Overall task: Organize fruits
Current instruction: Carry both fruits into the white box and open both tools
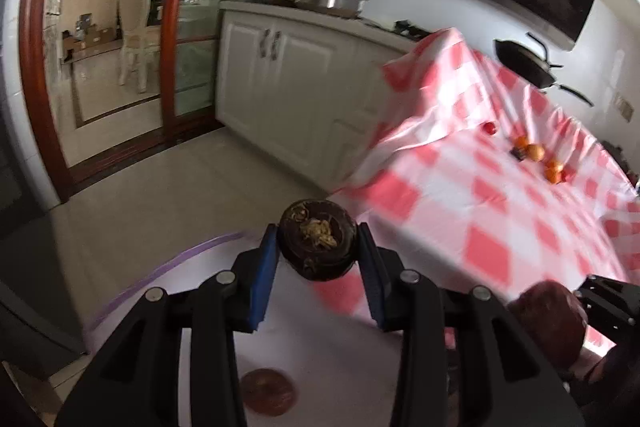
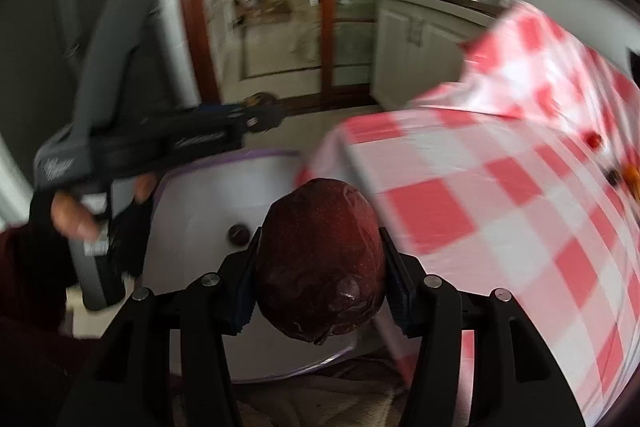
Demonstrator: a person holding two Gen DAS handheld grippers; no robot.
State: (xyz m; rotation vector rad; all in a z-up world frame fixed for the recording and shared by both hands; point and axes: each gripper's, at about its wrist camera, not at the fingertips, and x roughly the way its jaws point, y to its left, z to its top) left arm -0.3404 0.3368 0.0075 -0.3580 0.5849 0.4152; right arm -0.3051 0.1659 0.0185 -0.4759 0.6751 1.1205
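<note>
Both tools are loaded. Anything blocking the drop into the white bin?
Nothing visible. The left tool holds a mangosteen and the right tool a dark red apple, both over the open white bin. Only one small fruit lies inside.

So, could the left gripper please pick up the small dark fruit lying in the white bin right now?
Probably not: the left gripper is already shut on a mangosteen, so it cannot take the bin's dark fruit.

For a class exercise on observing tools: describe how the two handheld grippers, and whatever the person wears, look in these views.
Both grippers are black, with angular linkage arms joined by silver round pins. The left gripper has blue pads lining its fingers. From the right wrist view its body is grey and black with white markings, held in a hand wearing a black fingerless glove and dark sleeve. The right gripper looks alike.
</note>
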